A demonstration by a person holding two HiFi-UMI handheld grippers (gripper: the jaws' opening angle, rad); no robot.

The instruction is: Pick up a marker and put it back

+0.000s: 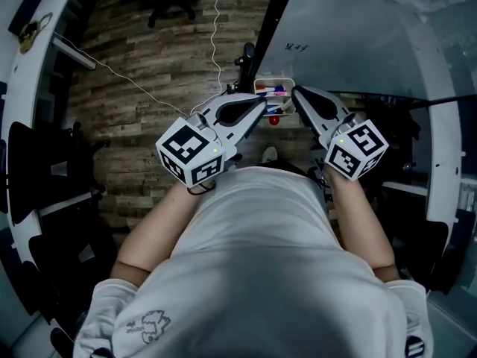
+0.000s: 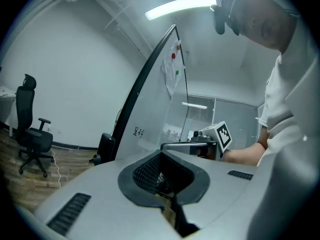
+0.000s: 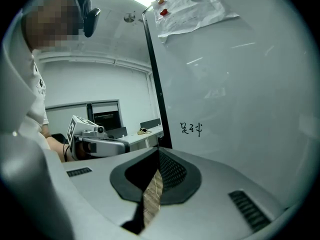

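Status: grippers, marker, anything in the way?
Left gripper shut, empty. Right gripper shut, empty. Markers in whiteboard tray, not yet picked. No obstruction seen.

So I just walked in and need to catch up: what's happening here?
A person stands at a whiteboard with a gripper in each hand. The left gripper and right gripper both point toward the tray of markers at the board's lower edge. Both have jaws together with nothing between them; no marker is picked up yet.
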